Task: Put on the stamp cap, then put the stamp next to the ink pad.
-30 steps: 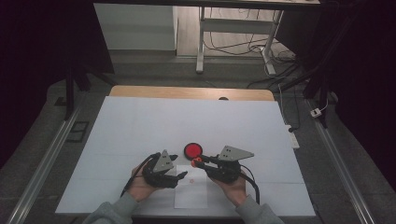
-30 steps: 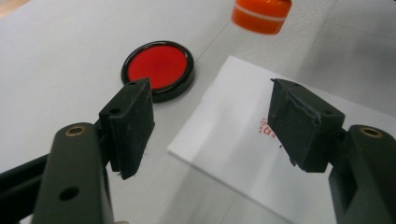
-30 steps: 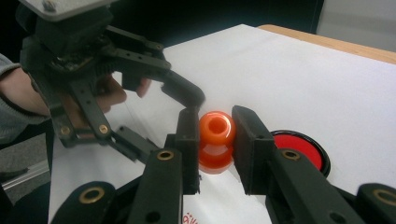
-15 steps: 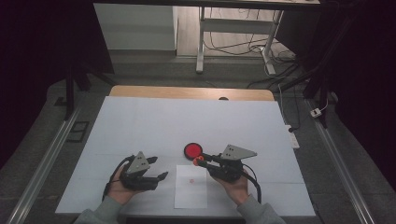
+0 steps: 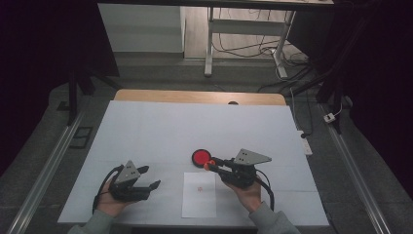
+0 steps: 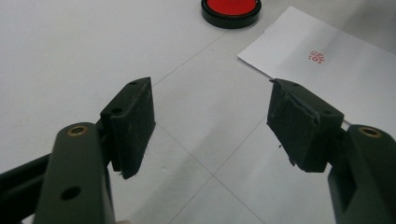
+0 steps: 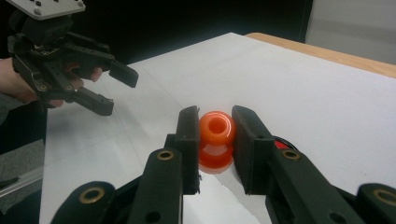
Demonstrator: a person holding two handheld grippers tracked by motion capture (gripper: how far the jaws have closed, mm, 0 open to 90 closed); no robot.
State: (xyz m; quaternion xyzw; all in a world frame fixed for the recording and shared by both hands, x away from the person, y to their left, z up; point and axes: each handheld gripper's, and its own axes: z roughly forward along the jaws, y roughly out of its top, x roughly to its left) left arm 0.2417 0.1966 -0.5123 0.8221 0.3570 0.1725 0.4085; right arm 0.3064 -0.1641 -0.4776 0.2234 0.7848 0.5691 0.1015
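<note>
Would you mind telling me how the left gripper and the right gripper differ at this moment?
The left gripper is open with nothing between its jaws; the right gripper is shut on the orange stamp. The left sits away from the paper sheet; the right reaches over the sheet's far edge beside the red ink pad. Both are hand-held, low over the table.

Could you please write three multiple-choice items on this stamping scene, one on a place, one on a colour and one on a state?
1. Where does the ink pad lie relative to the paper sheet?
A. on it
B. beyond its far edge
C. at the table's left edge

2. What colour is the stamp?
A. orange
B. blue
C. green

3. How stands the left gripper?
A. shut on the stamp
B. shut on the sheet
C. open, holding nothing

Answers: B, the pad sits past the sheet; A, orange shows between the right gripper's jaws; C, bare table shows between its jaws.
</note>
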